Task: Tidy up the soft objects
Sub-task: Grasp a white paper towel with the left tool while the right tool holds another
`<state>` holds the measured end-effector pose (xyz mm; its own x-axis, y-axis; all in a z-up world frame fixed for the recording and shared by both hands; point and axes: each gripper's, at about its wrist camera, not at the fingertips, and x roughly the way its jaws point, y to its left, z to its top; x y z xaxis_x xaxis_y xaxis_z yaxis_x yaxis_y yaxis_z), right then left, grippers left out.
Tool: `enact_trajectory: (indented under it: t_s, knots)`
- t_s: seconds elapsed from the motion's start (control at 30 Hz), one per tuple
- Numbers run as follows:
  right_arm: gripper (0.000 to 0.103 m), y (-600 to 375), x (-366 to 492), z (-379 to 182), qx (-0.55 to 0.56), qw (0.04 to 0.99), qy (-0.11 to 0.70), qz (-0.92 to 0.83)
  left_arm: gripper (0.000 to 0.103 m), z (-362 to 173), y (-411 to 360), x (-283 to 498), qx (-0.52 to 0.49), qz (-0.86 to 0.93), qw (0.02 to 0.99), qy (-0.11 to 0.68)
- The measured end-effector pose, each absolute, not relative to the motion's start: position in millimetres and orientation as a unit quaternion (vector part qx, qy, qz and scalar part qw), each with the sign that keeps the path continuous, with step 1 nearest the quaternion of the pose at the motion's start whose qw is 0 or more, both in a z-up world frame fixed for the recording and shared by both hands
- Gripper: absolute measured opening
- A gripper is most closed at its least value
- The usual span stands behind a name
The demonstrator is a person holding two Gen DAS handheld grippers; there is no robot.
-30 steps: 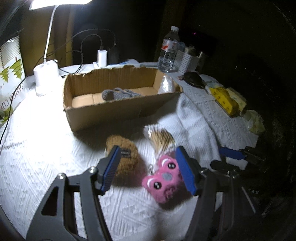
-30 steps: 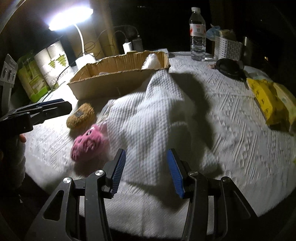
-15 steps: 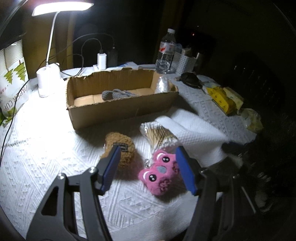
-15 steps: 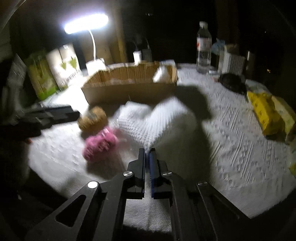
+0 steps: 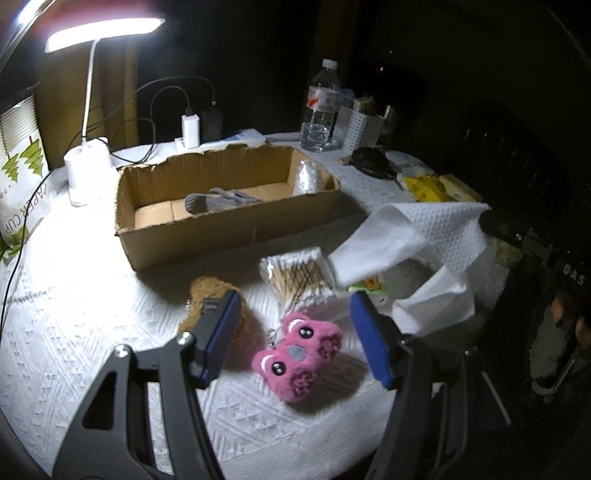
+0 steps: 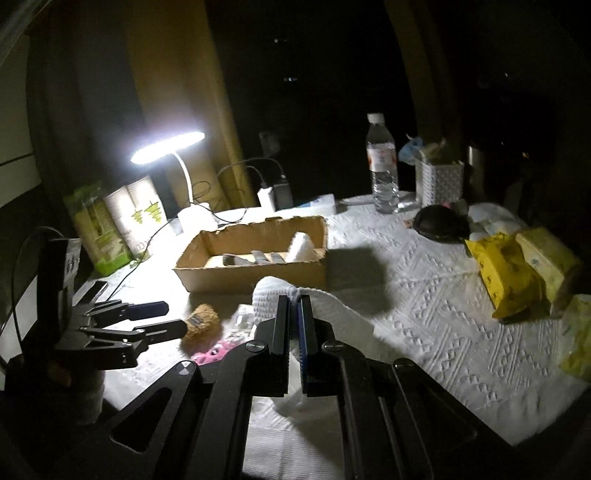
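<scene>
Right hand-held gripper [image 6: 294, 325] pinches the white towel [image 6: 340, 310]; left hand-held gripper [image 5: 295, 332], half-open, straddles the pink plush [image 5: 295, 354].

"PAPER CUP" on green-printed pack [image 5: 22, 206]

Lit desk lamp [image 5: 99, 29], water bottle [image 5: 320, 107], yellow packets [image 6: 506, 275].

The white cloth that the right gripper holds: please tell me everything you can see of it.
The white cloth looks like soft, dimpled waffle-weave fabric. The right gripper is shut on a bunched fold of it and holds that part above the table, so the cloth hangs in loose folds. Its lower end rests crumpled on the white tablecloth, right of the cotton swab pack. One raised flap overhangs that pack. The cloth lies outside the cardboard box.
</scene>
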<state>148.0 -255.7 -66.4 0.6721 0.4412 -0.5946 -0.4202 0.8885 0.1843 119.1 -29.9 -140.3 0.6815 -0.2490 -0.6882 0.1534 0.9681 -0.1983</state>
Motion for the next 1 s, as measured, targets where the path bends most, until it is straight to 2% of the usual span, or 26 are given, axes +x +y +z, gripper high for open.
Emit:
enact_trajectory:
  t_s: [0.43,0.47,0.5,0.57,0.6,1.0]
  knots:
    - [0.004,-321.9,169.2,-91.2,0.053,0.920,0.341,0.184,0.064,-133.1,-100.4,137.8,-0.024,-0.167,0.907,0.386]
    - [0.004,-326.6,170.2,-93.6,0.056,0.920,0.343,0.181,0.066,-131.3,-106.7,137.7,-0.022,-0.173,0.906,0.385]
    - [0.004,-330.7,170.7,-95.8,0.058,0.920,0.344,0.178,0.076,-129.9,-111.9,137.4,-0.023,-0.179,0.906,0.383]
    - [0.004,-340.1,170.0,-99.8,0.059,0.921,0.346,0.169,0.086,-126.3,-122.5,136.5,-0.025,-0.192,0.906,0.376]
    - [0.004,-344.2,169.1,-100.7,0.061,0.922,0.346,0.165,0.088,-125.3,-129.4,136.2,-0.021,-0.201,0.905,0.374]
    - [0.004,-368.5,173.7,-104.8,0.070,0.925,0.340,0.155,0.088,-172.4,-177.9,156.9,0.037,-0.226,0.871,0.435]
